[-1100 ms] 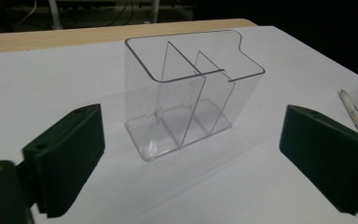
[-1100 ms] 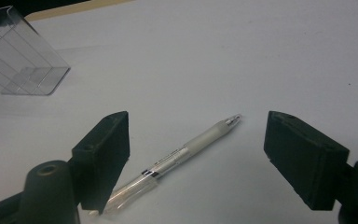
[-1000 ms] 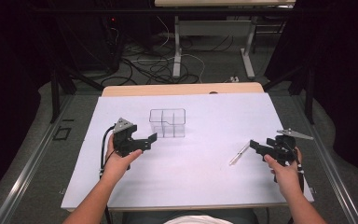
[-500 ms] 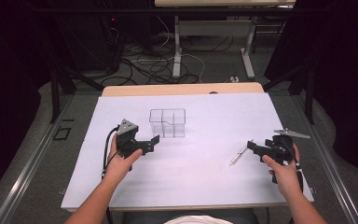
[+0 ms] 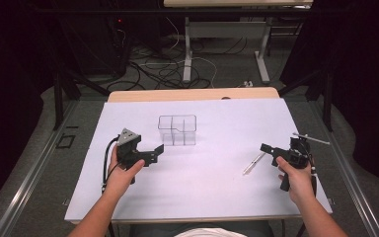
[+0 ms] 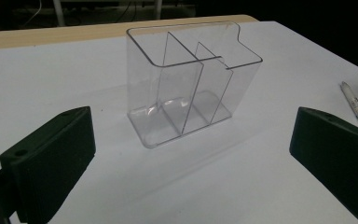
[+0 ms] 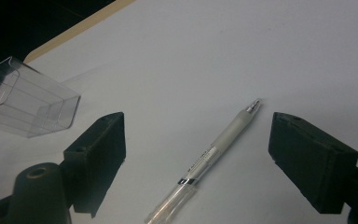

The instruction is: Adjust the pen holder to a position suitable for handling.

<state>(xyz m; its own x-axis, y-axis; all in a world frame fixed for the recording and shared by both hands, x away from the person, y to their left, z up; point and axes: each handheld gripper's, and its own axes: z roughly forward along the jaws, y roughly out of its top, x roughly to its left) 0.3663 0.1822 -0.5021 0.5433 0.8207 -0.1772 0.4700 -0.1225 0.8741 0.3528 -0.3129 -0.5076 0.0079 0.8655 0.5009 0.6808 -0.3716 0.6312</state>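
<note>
Resolving print on the clear plastic pen (image 7: 213,150), the right gripper view shows it between the wide-open, empty right tongs (image 7: 196,154). Left tongs (image 6: 191,154), equally open, face the clear three-compartment acrylic holder (image 6: 191,79) on the white-covered bench (image 5: 217,182).

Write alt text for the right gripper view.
A pen lies flat on the white table between the open right gripper's two black fingers, tip pointing away from the camera. A clear, empty organizer stands at the far left.

clear organizer (image 5: 177,130) upright; pen (image 5: 253,163) lying apart.
</note>
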